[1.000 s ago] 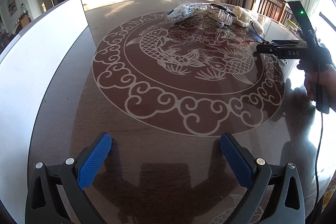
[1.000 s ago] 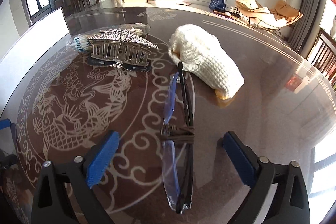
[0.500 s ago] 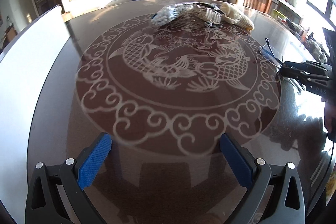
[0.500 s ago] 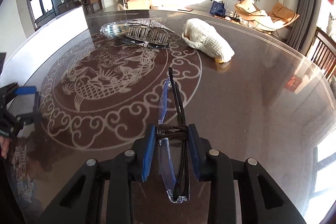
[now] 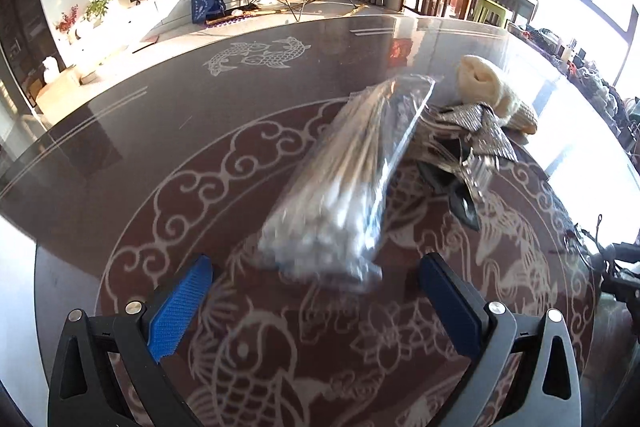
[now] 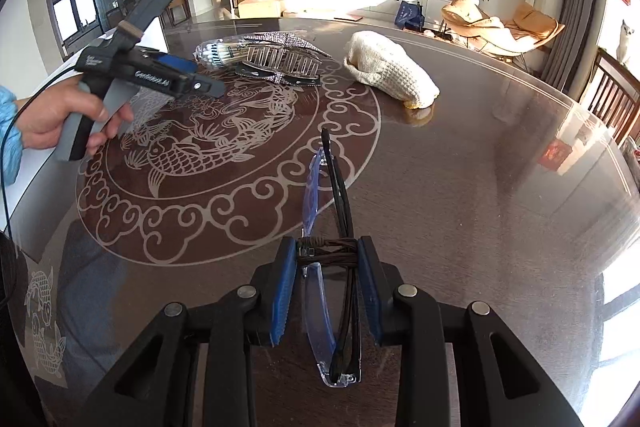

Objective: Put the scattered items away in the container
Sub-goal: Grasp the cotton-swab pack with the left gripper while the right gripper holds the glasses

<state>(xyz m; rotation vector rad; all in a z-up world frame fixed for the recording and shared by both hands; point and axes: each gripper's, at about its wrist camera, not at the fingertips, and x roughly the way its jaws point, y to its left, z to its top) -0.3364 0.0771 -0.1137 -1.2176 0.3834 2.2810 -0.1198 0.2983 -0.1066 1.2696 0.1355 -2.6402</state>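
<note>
- Folded glasses (image 6: 334, 291): we see them pinched between the blue pads (image 6: 282, 301) of the right gripper (image 6: 326, 291), at the brown cord wrapped round the folded arms; a second ago they lay loose on the table between wide jaws, so the grasp is new. The temples reach ahead of the jaws and the lens end hangs toward the camera. We cannot tell whether the glasses are clear of the glass tabletop (image 6: 500, 187) or only gripped on it.
- Left gripper (image 5: 320, 303): its jaws stand wide with nothing between the pads. A second ago it faced the bare medallion at the table's centre; now the bag of cotton swabs (image 5: 348, 183) lies just ahead of its fingertips, blurred in this view. In the right wrist view we see the person's left hand (image 6: 60, 123) carrying it toward the pile.
- Remaining scattered items: the swab bag touches the rhinestone hair claw (image 5: 468, 143), and the cream knitted item (image 5: 496, 95) lies just beside the claw; all three are unmoved on the table.
- Container: we read the white panel (image 6: 40, 107) at the left edge of the right wrist view, behind the left hand, as the probable container wall, but its opening is not visible.
- Meaning for the task: we judge that one item is now secured and awaits transport, a second grasp is being lined up on the swab bag, and nothing has yet been seen to reach the container.
- Risk: we judge the narrow grip on the cord to leave the glasses free to pivot during carriage.
</note>
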